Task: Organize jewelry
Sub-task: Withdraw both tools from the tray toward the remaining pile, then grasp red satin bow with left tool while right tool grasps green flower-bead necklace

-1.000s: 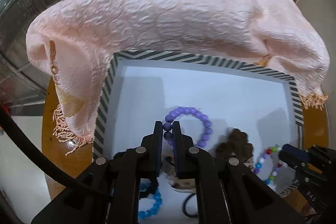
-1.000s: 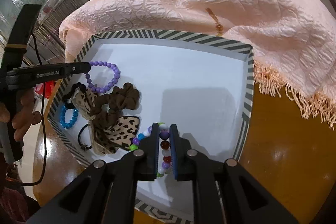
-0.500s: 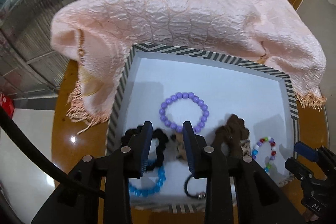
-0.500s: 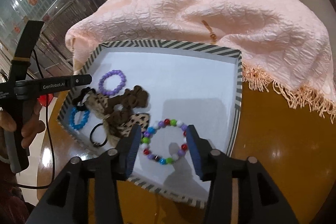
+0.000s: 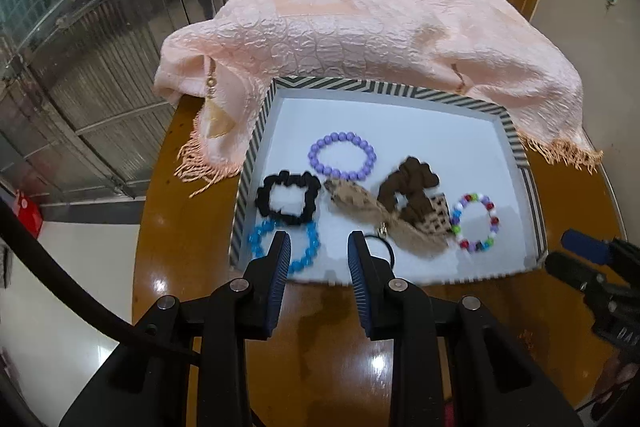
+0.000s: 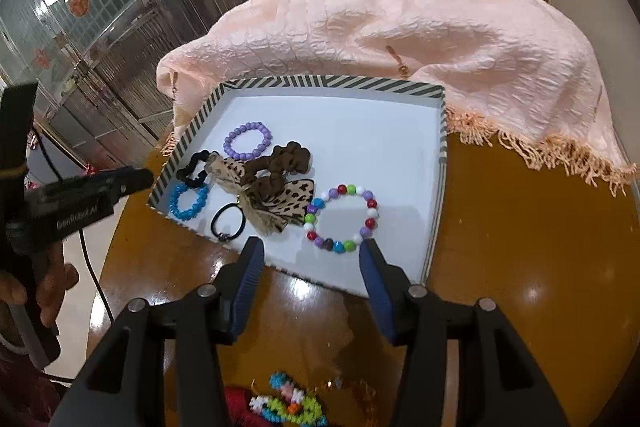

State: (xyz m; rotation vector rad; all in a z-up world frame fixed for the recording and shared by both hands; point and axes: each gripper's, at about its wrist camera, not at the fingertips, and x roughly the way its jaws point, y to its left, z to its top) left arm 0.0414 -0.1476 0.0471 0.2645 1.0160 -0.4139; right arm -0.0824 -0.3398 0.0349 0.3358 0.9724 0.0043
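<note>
A white tray with a striped rim (image 5: 516, 143) (image 6: 442, 143) sits on a round wooden table. In it lie a purple bead bracelet (image 5: 342, 161) (image 6: 248, 140), a black scrunchie (image 5: 288, 199) (image 6: 192, 169), a blue bead bracelet (image 5: 260, 239) (image 6: 188, 201), a brown scrunchie (image 5: 408, 187) (image 6: 288, 163), a leopard-print bow (image 5: 400, 227) (image 6: 276, 203), a black hair tie (image 6: 228, 221) and a multicolour bead bracelet (image 5: 474, 223) (image 6: 340, 219). My left gripper (image 5: 319, 247) is open and empty above the tray's near edge. My right gripper (image 6: 312, 251) is open and empty, just short of the multicolour bracelet.
A crumpled pink fringed shawl (image 5: 360, 27) (image 6: 400, 27) lies behind the tray and drapes over the table's far side. Small colourful items (image 6: 288, 401) lie on the table at the bottom of the right wrist view. Metal shutters stand beyond.
Both grippers opened, letting go of the purple bracelet (left) and the multicolour bracelet (right) in the tray, then pulled back and up toward the tray's near edge.
</note>
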